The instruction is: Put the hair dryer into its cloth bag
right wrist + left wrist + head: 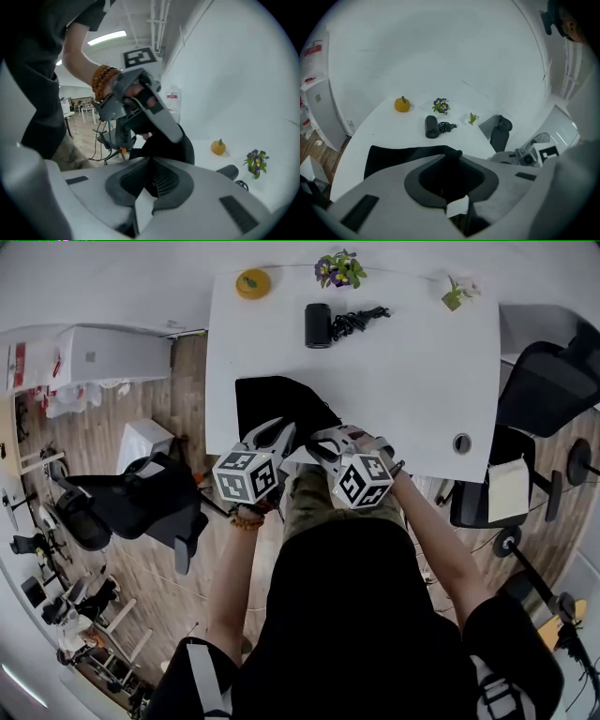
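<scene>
Bagging progress: not started; hair dryer (pixel 318 325) lies far across the white table (pixel 412 381), well apart from the cloth bag (pixel 272 399) at the near edge.
Left gripper (pixel 458 153): jaws together, pinching bag edge.
Right gripper (pixel 151 160): jaws together beside bag, grip unclear.
Remaining: open bag, fetch dryer, insert.
Materials: bag limp matte black cloth; dryer black stubby cylinder, coiled cord (pixel 361 321).

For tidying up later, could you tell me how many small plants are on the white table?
2: the purple-flowered plant at the far edge; the small green sprig near the far right corner.
</scene>
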Demonstrator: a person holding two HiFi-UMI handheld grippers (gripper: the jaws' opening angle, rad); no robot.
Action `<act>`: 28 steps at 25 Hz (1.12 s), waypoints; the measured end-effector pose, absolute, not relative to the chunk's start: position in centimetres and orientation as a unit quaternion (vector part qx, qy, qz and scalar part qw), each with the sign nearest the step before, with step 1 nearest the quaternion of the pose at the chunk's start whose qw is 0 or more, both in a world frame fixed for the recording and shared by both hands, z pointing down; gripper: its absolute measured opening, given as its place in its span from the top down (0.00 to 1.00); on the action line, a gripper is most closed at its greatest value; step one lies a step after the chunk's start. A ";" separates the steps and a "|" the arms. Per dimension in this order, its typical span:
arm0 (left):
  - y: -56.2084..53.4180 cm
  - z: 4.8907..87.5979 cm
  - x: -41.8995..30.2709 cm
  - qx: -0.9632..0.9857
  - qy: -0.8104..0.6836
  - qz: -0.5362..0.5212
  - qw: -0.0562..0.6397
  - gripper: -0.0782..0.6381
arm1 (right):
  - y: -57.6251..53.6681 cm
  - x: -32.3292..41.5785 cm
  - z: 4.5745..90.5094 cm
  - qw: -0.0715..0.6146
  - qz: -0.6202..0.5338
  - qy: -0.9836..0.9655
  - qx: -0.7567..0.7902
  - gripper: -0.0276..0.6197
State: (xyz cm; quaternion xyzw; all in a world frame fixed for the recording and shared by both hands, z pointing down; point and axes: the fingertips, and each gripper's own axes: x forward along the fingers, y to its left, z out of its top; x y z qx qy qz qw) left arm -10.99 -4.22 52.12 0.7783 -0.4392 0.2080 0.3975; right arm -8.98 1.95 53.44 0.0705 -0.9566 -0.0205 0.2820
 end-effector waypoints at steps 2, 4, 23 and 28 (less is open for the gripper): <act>-5.0 53.0 -11.7 0.764 -0.453 0.215 0.407 0.74 | 3.5 -9.4 52.9 0.284 -0.043 -0.957 0.039 0.89; -5.6 54.0 -11.7 0.756 -0.456 0.225 0.411 0.71 | 4.9 -9.5 52.5 0.287 -0.060 -0.956 0.016 0.90; -6.2 49.9 -12.8 0.779 -0.456 0.222 0.369 0.85 | -8.6 1.2 56.0 0.332 -0.047 -0.935 0.119 0.65; -7.0 49.2 -13.7 0.774 -0.473 0.199 0.371 0.85 | -19.6 1.9 60.6 0.437 -0.148 -0.876 0.138 0.60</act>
